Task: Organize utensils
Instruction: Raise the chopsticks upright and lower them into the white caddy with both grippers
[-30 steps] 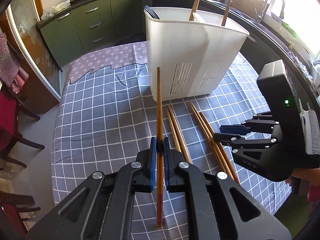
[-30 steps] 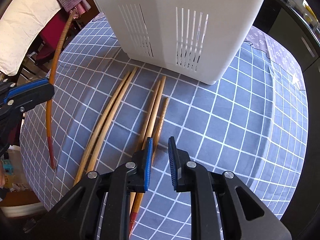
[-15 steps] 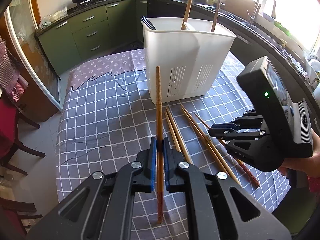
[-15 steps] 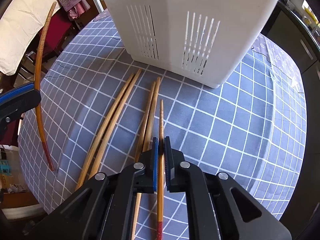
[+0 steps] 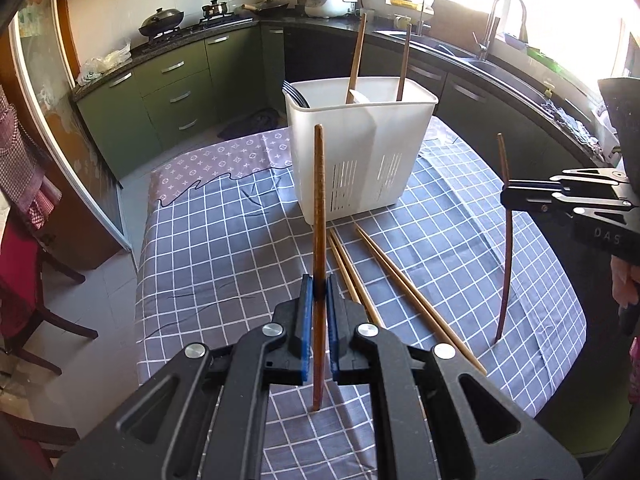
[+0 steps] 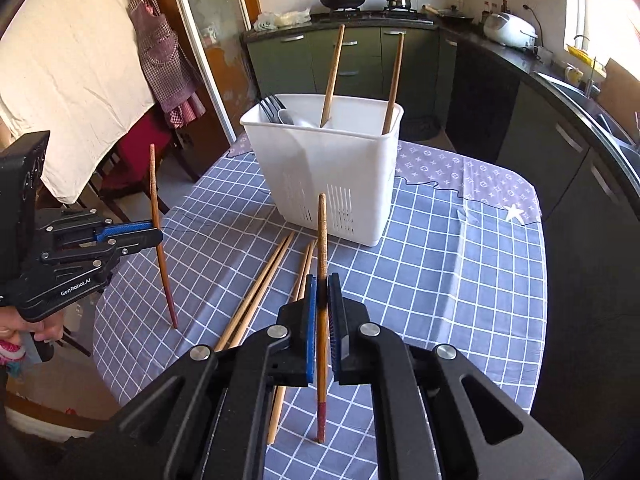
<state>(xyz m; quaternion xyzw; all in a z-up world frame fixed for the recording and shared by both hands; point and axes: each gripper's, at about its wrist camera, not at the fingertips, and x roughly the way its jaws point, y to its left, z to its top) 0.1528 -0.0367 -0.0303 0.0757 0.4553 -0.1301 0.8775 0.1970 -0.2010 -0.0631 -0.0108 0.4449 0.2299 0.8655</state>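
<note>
Each gripper, left [image 5: 319,294] and right [image 6: 322,296], clamps one dark wooden chopstick [image 5: 319,216] upright, ready for dropping into the white slotted plastic utensil caddy [image 5: 360,152] ahead.

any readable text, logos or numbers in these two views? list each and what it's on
"GenRoboLAI" (last letters uncertain): printed on the side of the left gripper, right wrist view.
"DAS": partial lettering, cut off by the frame edge, on the body of the right gripper, left wrist view.
Papers behind the glass door: too small to read.

White caddy [image 5: 360,160], blue-checked tablecloth [image 5: 224,248]
</note>
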